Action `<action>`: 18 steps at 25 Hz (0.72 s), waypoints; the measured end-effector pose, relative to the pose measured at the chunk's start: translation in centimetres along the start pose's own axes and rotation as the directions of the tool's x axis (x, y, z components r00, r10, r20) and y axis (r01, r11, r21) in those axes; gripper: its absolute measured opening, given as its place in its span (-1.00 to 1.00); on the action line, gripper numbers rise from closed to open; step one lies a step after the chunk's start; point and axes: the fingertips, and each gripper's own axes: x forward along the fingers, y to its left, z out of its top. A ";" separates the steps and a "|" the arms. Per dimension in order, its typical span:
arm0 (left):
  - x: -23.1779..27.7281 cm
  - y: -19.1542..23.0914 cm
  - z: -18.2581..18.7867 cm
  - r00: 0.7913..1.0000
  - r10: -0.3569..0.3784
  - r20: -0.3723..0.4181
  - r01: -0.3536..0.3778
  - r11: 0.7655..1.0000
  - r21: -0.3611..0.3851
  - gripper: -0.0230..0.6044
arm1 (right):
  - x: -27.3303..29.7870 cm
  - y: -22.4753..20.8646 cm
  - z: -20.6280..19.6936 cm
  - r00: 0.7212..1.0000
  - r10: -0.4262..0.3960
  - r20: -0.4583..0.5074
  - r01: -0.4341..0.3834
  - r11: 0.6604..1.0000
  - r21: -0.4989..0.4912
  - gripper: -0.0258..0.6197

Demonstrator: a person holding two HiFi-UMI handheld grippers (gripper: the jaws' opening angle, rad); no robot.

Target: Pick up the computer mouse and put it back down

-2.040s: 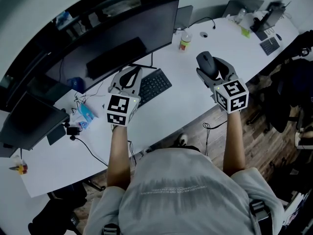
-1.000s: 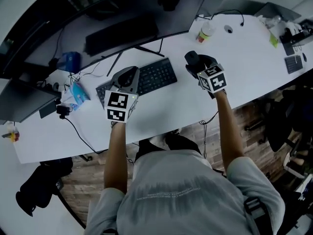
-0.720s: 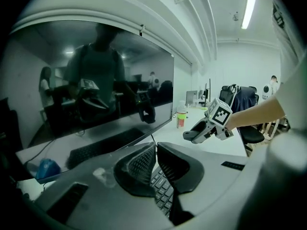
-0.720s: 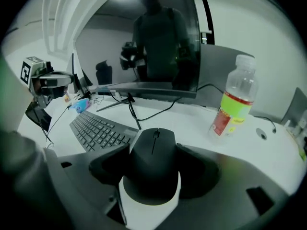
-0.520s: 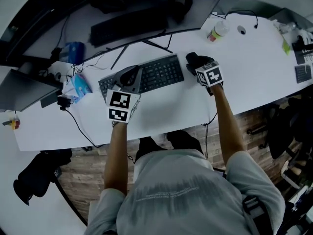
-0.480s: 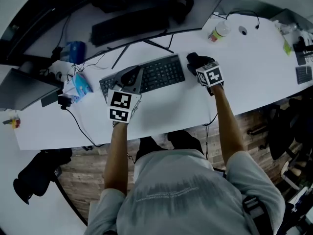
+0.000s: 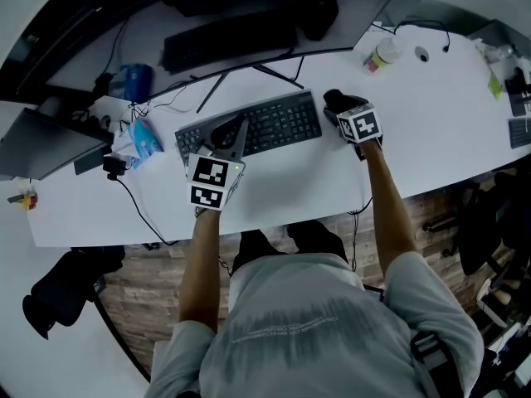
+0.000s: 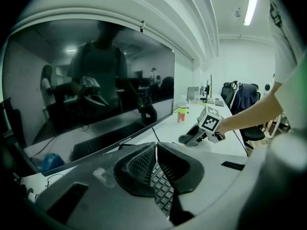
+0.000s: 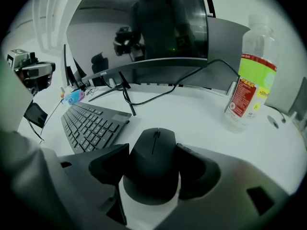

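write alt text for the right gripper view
The right hand-held gripper is shut on a black computer mouse, white desk beyond. A black keyboard lies left of it; a clear bottle with a green label stands at right.

kbd (image 7: pixel 278 123), monitor (image 7: pixel 232 23), bottle (image 9: pixel 249 71), white desk (image 7: pixel 431 114)

**Cool, even light, strong fisheye warp**

Your bench (image 7: pixel 431 114) shows bright white under a ceiling strip lamp (image 8: pixel 250 6) up and to the right of the monitor (image 8: pixel 96 80), whose dark screen mirrors the room. Below the monitor, shadows stay soft. Both gripper views curve and blacken at the corners. The computer mouse (image 9: pixel 152 169) reads flat black and slightly soft.
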 end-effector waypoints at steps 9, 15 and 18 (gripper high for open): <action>-0.7 0.0 -0.1 1.000 0.007 0.003 -0.007 1.000 -0.004 -0.88 | 0.0 -0.3 -0.1 1.000 -0.016 0.008 0.016 1.000 -0.001 0.14; -1.4 0.5 0.0 1.000 0.018 0.019 -0.017 1.000 -0.004 -0.88 | -1.1 -0.6 0.5 0.999 -0.035 0.034 0.035 0.999 0.006 0.16; -1.9 0.6 0.4 0.999 0.019 0.032 -0.019 1.000 -0.003 -0.88 | -3.0 -1.0 1.2 0.996 -0.062 0.070 0.061 0.998 0.011 0.12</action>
